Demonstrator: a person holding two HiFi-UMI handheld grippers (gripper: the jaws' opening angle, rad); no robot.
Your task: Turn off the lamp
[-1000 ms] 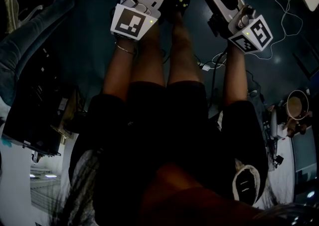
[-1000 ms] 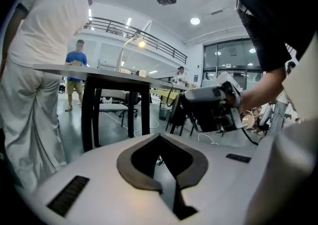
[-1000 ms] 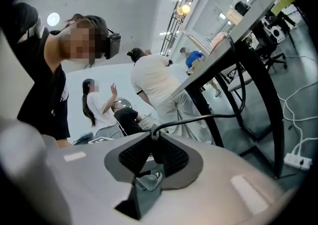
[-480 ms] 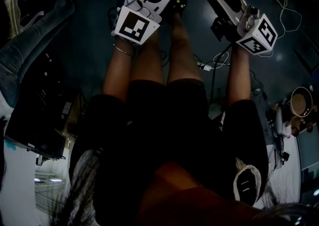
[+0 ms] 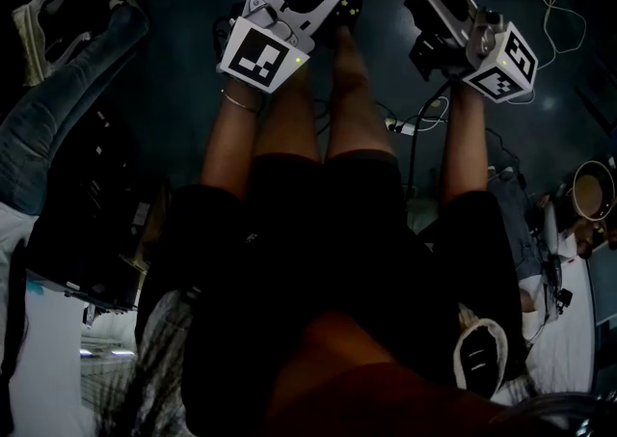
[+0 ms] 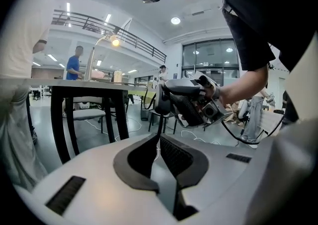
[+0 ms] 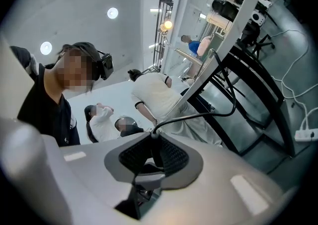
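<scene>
Two grippers raised: left gripper (image 6: 159,137) jaws clenched, empty; right gripper (image 7: 151,137) same. Lamp (image 6: 115,42) lit, 10 o'clock in left gripper view.

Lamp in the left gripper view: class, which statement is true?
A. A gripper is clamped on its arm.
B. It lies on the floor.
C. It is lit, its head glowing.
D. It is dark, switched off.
C: the lamp stands on the table and its head shines bright.
</scene>
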